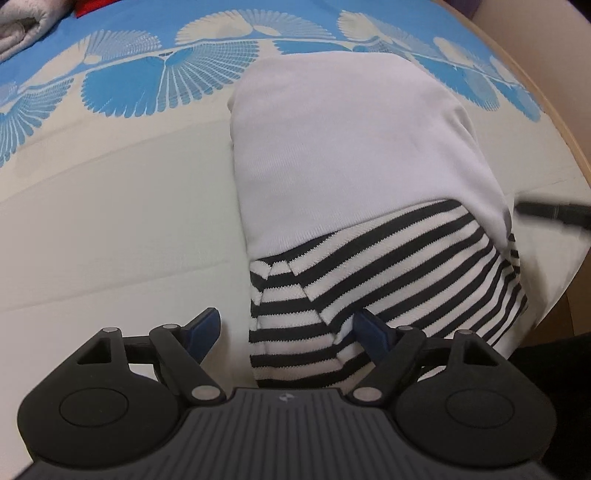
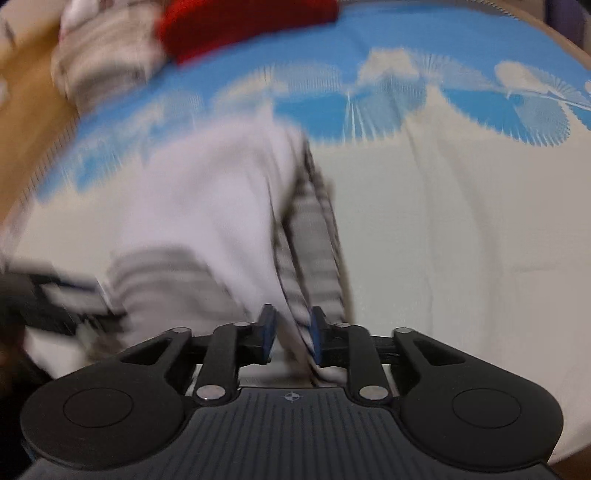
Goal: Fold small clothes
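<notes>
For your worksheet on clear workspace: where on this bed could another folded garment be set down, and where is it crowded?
Free: the cream sheet left of the striped garment, below the blue fan border. Crowded: the far corner with the red cloth and pile of clothes.

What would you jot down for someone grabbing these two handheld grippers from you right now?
Left gripper: wide open, straddling the near striped end of the garment, gripping nothing.
Right gripper: jaws partly apart, the garment's striped edge between them; the view is blurred, so grip is uncertain.
Garment lies on the blue-and-cream cloth, white part folded over the striped part.
Left: finish folding; probably move it to the pile at the far corner.
</notes>
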Action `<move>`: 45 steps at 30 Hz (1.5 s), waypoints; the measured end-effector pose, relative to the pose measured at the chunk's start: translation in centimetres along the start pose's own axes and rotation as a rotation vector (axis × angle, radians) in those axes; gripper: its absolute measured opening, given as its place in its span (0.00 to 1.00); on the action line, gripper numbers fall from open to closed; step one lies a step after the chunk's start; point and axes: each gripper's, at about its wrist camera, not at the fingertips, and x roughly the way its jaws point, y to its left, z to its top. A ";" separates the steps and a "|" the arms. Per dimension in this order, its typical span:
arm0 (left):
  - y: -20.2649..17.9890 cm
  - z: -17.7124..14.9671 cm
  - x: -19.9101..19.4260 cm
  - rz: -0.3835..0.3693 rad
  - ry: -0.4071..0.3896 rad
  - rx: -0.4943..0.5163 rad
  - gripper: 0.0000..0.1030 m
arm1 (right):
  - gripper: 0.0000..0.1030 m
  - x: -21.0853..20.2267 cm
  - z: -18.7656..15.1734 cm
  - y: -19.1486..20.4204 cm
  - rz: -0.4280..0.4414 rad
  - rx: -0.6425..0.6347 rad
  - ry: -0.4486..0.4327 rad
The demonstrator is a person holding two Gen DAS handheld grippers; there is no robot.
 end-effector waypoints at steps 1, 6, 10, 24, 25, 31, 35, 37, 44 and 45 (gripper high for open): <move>-0.2 0.0 -0.1 0.002 -0.003 0.007 0.82 | 0.30 -0.3 0.7 -0.2 0.024 0.033 -0.038; -0.4 1.0 0.2 -0.008 -0.004 0.004 0.82 | 0.39 1.9 4.8 -1.2 0.067 0.214 -0.140; 0.0 1.3 0.0 -0.025 -0.019 -0.040 0.82 | 0.39 5.5 6.8 -2.6 0.073 0.428 -0.122; -0.2 3.2 1.7 -0.092 -0.020 -0.082 0.85 | 0.03 10.3 8.2 -2.8 -0.314 0.331 -0.060; -0.1 3.1 1.7 -0.088 -0.019 -0.086 0.85 | 0.03 10.9 8.0 -3.1 -0.301 0.350 -0.034; 1.3 4.0 0.4 -0.130 -0.050 -0.173 0.84 | 0.12 9.2 7.9 -3.0 -0.211 0.367 -0.103; 3.5 5.9 -0.4 -0.236 -0.106 -0.278 0.84 | 0.23 6.5 7.0 -4.0 -0.083 0.416 -0.153; 4.6 7.2 0.1 -0.278 -0.116 -0.351 0.84 | 0.31 5.8 6.3 -4.2 -0.009 0.417 -0.127; 7.5 10.1 5.5 -0.351 -0.050 -0.544 0.85 | 0.36 7.1 4.2 -2.7 0.014 0.211 0.022; 7.6 10.3 6.2 -0.372 -0.042 -0.553 0.85 | 0.19 7.1 4.1 -2.5 0.010 0.187 0.015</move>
